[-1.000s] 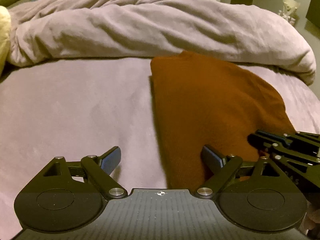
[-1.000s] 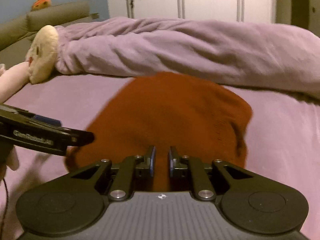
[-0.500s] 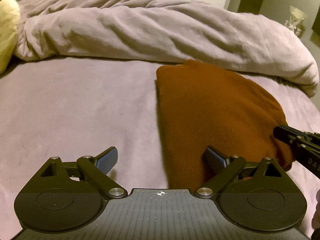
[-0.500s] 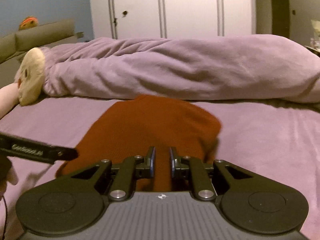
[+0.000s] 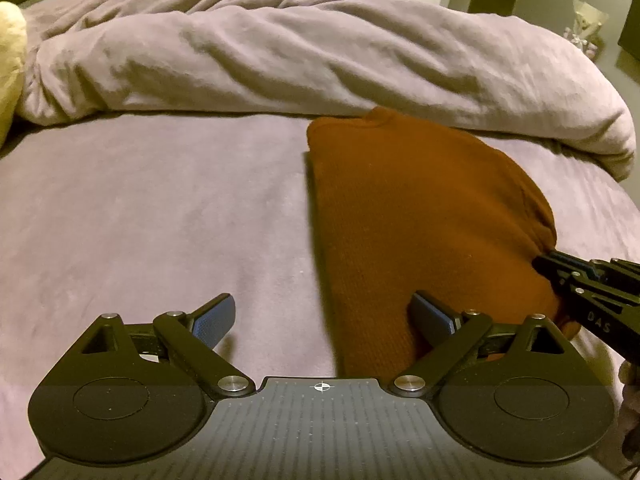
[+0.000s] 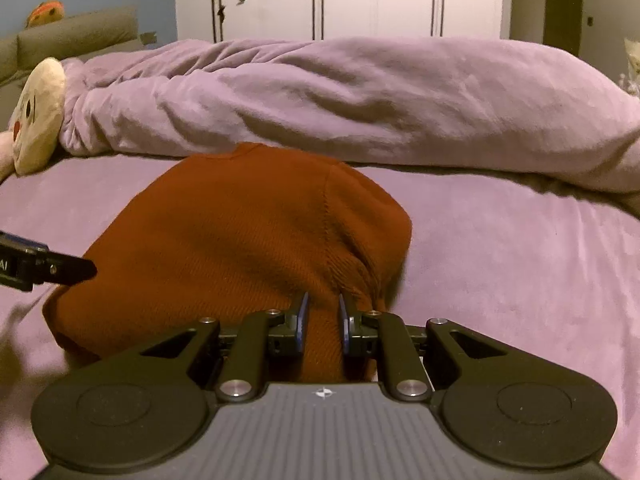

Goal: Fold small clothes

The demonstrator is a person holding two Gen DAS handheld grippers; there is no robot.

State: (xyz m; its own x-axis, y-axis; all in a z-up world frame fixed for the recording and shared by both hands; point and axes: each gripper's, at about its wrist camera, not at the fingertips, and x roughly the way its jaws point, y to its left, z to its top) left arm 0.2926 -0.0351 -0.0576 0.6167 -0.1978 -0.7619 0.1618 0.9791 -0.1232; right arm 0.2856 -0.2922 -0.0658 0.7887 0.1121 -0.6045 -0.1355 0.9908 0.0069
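A rust-brown knit garment (image 5: 420,220) lies folded on the lilac bed sheet (image 5: 140,220). My left gripper (image 5: 320,312) hovers open over the garment's near left edge. One finger is above the sheet and the other is above the fabric, with nothing pinched. In the right wrist view the same garment (image 6: 240,240) fills the middle. My right gripper (image 6: 323,304) is shut on a bunched fold at its near right corner. The right gripper's tip (image 5: 560,272) shows at the left view's right edge. The left gripper's tip (image 6: 76,270) pokes in from the left.
A bunched lilac duvet (image 6: 360,100) runs across the bed behind the garment. A plush toy (image 6: 36,120) lies at the far left. White wardrobe doors (image 6: 340,0) stand beyond the bed. Bare sheet spreads left and right of the garment.
The right gripper stayed shut on the fold and drew back toward the near side, so the garment's right side is gathered in. The left gripper stayed open and barely moved.
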